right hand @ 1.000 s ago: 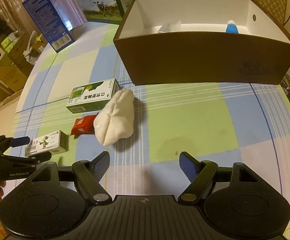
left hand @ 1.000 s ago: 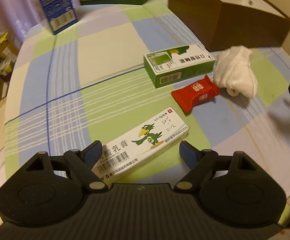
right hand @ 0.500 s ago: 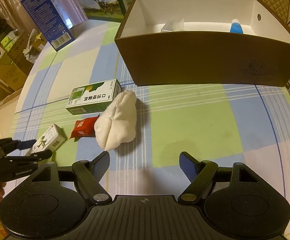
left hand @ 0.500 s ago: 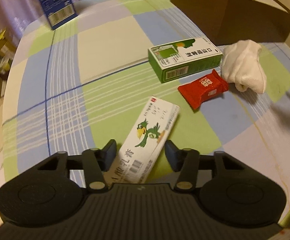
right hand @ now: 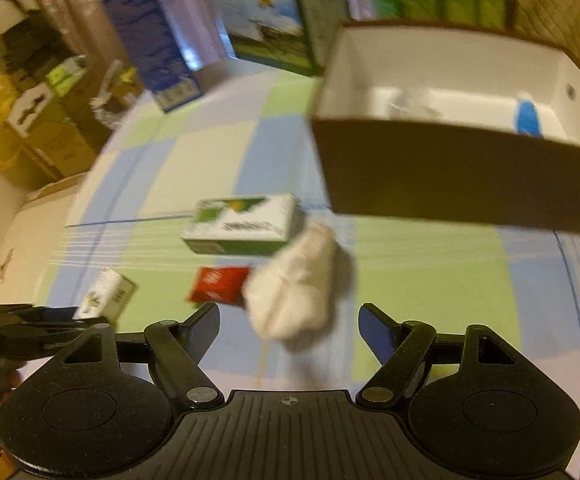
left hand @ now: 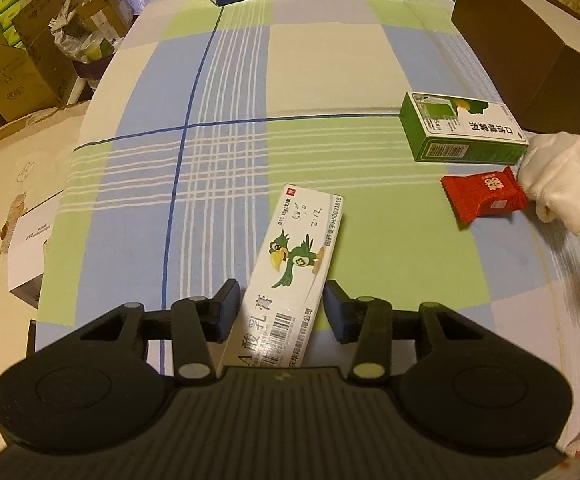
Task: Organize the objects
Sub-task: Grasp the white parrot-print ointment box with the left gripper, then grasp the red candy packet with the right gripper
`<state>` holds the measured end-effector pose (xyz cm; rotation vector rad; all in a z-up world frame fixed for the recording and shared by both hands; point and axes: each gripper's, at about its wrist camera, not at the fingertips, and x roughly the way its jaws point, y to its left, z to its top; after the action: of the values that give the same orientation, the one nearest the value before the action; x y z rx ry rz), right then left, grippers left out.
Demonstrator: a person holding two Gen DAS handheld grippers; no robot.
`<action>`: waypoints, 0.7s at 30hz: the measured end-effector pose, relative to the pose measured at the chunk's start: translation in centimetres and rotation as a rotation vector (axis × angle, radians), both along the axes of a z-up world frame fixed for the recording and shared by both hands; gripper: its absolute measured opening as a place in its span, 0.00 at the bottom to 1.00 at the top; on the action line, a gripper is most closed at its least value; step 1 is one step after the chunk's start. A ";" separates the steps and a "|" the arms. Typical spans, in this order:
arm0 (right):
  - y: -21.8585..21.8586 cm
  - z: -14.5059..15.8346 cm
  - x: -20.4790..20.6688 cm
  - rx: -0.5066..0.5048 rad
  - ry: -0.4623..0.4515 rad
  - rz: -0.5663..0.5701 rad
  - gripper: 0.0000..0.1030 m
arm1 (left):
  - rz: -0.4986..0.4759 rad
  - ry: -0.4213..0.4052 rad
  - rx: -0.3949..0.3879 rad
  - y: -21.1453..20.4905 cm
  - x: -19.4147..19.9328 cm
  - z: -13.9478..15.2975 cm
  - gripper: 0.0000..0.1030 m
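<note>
The white parrot-printed box [left hand: 299, 257] lies at lower centre of the left wrist view on the checked tablecloth [left hand: 230, 80], pinched between the fingers of the left gripper [left hand: 281, 309]. At right sit a red packet [left hand: 483, 196], a white cloth [left hand: 558, 178] and a green box [left hand: 464, 133]. The right gripper [right hand: 289, 330] hangs spread wide before the cloth, the brown box [right hand: 450, 176] at upper right.

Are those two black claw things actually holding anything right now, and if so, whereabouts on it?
The left gripper grips the white carton with a green cartoon parrot across the sides of its near, barcoded end. The right gripper is open and holds nothing.
</note>
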<state>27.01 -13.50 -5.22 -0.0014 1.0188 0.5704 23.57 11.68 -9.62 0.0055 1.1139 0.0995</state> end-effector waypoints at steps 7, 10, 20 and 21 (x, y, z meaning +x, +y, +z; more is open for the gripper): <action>4.3 -0.4 0.2 0.008 -0.049 0.155 0.71 | -0.005 -0.001 -0.014 -0.1 0.9 -0.6 0.39; 6.2 -1.1 0.4 -0.007 -0.088 0.242 0.70 | 0.025 -0.007 -0.004 0.1 1.5 -0.6 0.36; 10.7 -6.0 2.1 -0.183 -0.129 0.601 0.55 | 0.064 0.002 -0.028 1.5 2.1 -0.7 0.36; 10.9 -6.5 2.3 -0.212 -0.140 0.637 0.55 | 0.066 0.003 -0.030 1.6 2.1 -0.7 0.36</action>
<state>29.29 -2.56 -11.73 -0.5626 0.9306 1.0200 25.68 13.32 -10.29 -0.0580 1.1186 0.1419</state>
